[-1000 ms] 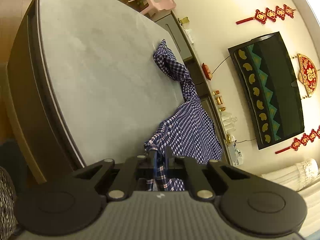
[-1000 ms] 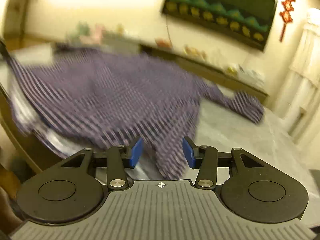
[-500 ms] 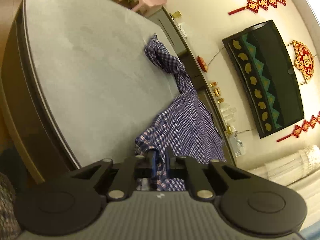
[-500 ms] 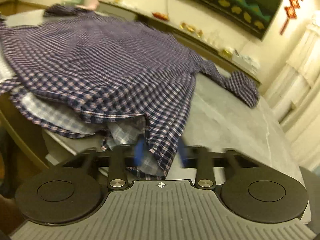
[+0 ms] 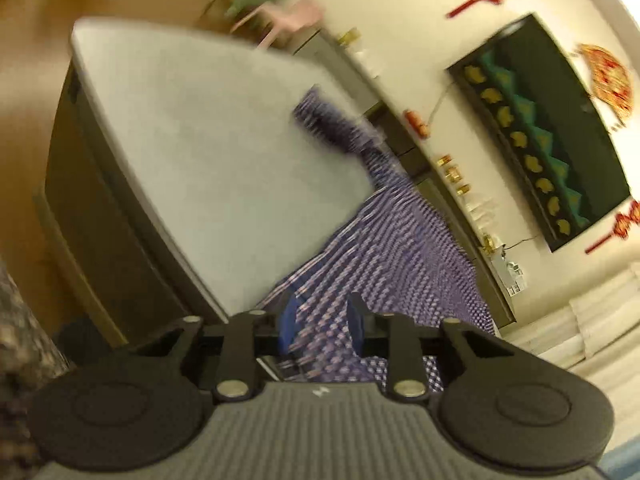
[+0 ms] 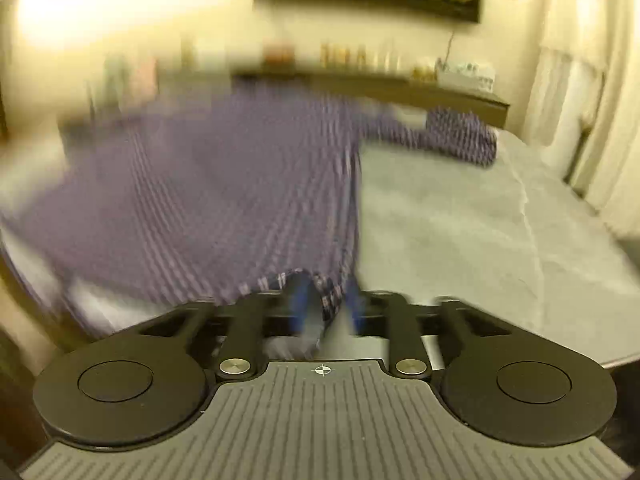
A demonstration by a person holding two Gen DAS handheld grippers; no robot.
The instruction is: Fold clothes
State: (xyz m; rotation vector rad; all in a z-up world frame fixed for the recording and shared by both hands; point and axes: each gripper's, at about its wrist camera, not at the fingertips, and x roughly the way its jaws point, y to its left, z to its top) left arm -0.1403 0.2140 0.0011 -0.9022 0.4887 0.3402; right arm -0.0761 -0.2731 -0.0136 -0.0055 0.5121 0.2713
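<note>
A blue and white checked shirt (image 5: 396,248) lies spread on the grey table (image 5: 208,152), one sleeve (image 5: 332,124) stretched to the far side. My left gripper (image 5: 320,326) is at the near hem with its blue pads apart, cloth lying between them. In the right wrist view the shirt (image 6: 224,192) covers the left of the table (image 6: 480,232), its other sleeve (image 6: 460,136) at the back right. My right gripper (image 6: 326,304) holds a fold of the hem between its blue pads. Both views are blurred.
A dark low cabinet (image 6: 400,84) with small bottles and a wall TV (image 5: 552,136) stand beyond the table. Pink and green plastic chairs (image 5: 280,4) stand at the far end. Curtains (image 6: 592,80) hang at the right. The table's near edge (image 5: 132,216) drops off on the left.
My left gripper has opened; it was shut on the hem before. My right gripper has closed from open onto the hem. Both cameras are moving fast and the shirt is spread flatter.
</note>
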